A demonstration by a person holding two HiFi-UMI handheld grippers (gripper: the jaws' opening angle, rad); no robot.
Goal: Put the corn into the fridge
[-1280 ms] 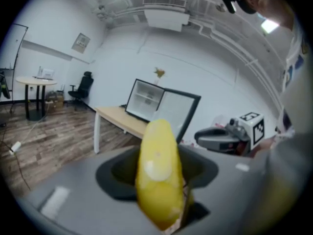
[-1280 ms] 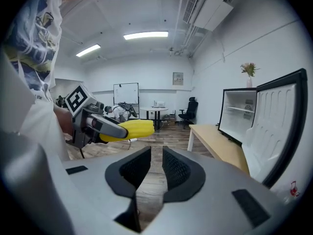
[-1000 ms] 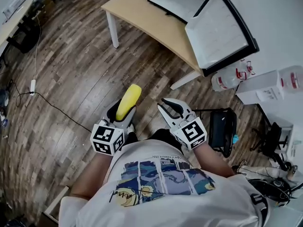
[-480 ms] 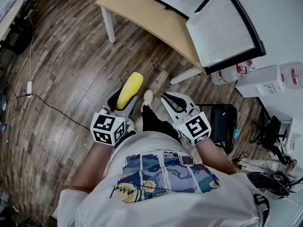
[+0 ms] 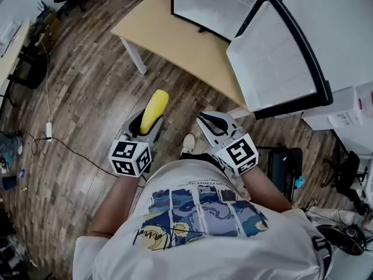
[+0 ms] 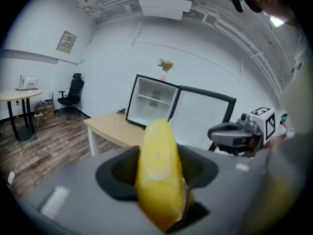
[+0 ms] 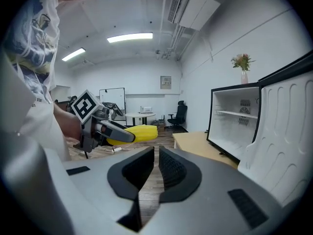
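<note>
Yellow corn [image 5: 154,105] clamped in the left gripper [image 5: 148,126], jaws spread wide round the cob and pressing on both its sides, rounded end sticking out past the tips toward the far side. Nothing in the right gripper [image 7: 156,153]: ribbed pads [image 7: 170,169] drawn nearly together, only a thin slit between them. Both held side by side, just apart, over brown wood-plank floor [image 5: 87,98], close in front of a white printed T-shirt [image 5: 198,220].

Farther off, a pale wooden table [image 5: 175,39] on white legs. On its right end, a small black-framed fridge [image 5: 215,2], white inside, one shelf showing, with its door [image 5: 274,57] swung fully open to the right. Corn well short of the fridge, not inside it. On top of the fridge, a vase of flowers [image 7: 243,67]. Far off at left, a round table [image 6: 19,96] and a black office chair [image 6: 73,89] near the wall.
</note>
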